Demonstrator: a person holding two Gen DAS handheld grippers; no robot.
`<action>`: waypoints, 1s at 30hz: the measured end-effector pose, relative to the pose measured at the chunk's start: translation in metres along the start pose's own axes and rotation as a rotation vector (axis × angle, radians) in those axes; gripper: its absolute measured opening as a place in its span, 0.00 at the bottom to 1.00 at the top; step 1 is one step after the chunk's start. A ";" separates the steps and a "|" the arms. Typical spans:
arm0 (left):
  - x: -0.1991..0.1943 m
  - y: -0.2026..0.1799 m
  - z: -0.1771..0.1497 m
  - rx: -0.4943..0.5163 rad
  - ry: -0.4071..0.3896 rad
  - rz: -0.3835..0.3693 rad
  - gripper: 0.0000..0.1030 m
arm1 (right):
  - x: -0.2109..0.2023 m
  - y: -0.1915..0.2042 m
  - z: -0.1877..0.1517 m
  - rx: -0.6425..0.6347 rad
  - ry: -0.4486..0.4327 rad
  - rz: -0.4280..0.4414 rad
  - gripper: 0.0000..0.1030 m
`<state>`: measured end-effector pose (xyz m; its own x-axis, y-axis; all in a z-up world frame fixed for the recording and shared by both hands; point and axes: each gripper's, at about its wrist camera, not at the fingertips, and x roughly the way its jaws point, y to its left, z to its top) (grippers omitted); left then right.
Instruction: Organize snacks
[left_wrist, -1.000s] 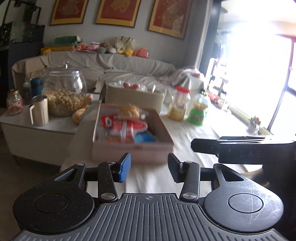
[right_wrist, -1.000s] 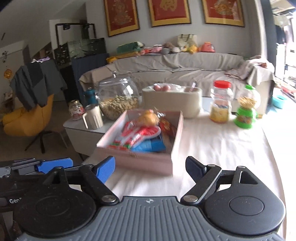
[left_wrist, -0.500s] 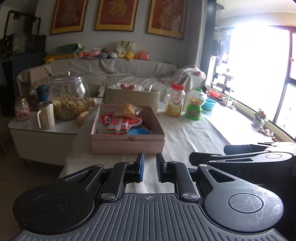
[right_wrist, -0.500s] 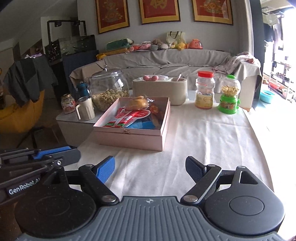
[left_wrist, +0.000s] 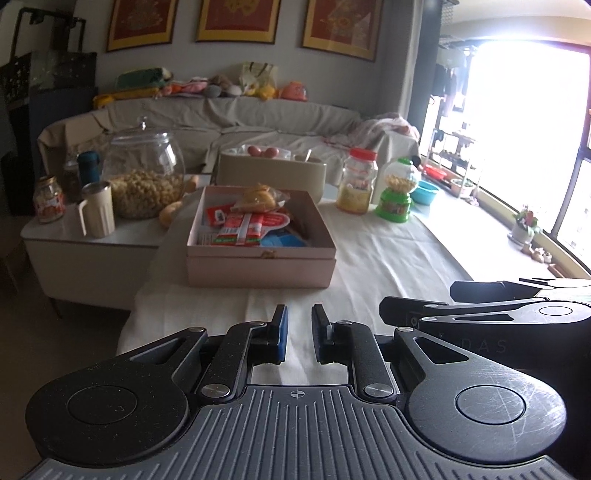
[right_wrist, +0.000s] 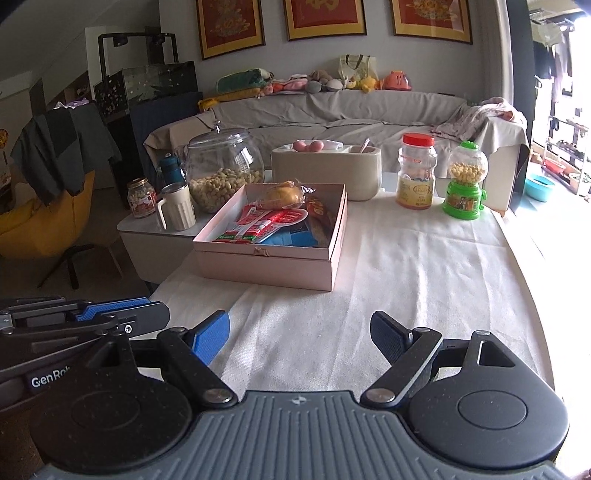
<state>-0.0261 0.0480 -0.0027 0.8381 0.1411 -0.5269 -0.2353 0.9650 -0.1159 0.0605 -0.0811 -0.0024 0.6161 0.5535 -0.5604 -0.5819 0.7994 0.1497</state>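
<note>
A pink box (left_wrist: 258, 266) (right_wrist: 266, 264) stands on the white tablecloth and holds several snacks: a wrapped bun (left_wrist: 258, 197) (right_wrist: 282, 195), red packets (left_wrist: 247, 223) (right_wrist: 266, 221) and a blue packet (left_wrist: 282, 240) (right_wrist: 291, 238). My left gripper (left_wrist: 299, 325) is near the table's front edge, well short of the box, empty, its jaws almost closed with a narrow gap. My right gripper (right_wrist: 299, 332) is open and empty, also short of the box. Each gripper shows at the edge of the other's view.
A beige container (right_wrist: 327, 171) with eggs stands behind the box. An orange-lidded jar (right_wrist: 416, 171) and a green candy dispenser (right_wrist: 464, 182) stand at the back right. A glass jar of nuts (right_wrist: 221, 170), a cream mug (right_wrist: 177, 206) and small jars sit on the side table, left.
Both grippers have drawn back from the box toward the table's front edge. The left gripper's jaws have closed from wide open to a narrow gap. The right stays open.
</note>
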 end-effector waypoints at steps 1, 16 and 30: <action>0.000 0.000 0.000 -0.001 0.002 0.000 0.18 | 0.001 0.000 0.000 0.001 0.003 0.000 0.82; 0.002 0.001 -0.003 -0.004 0.014 -0.009 0.17 | 0.003 -0.003 -0.001 0.009 0.024 0.005 0.82; 0.004 0.001 -0.004 -0.001 0.023 -0.014 0.17 | 0.003 -0.003 -0.002 0.009 0.025 0.005 0.82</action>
<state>-0.0247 0.0486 -0.0081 0.8298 0.1224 -0.5444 -0.2240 0.9666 -0.1242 0.0638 -0.0823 -0.0060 0.5994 0.5520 -0.5797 -0.5802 0.7985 0.1604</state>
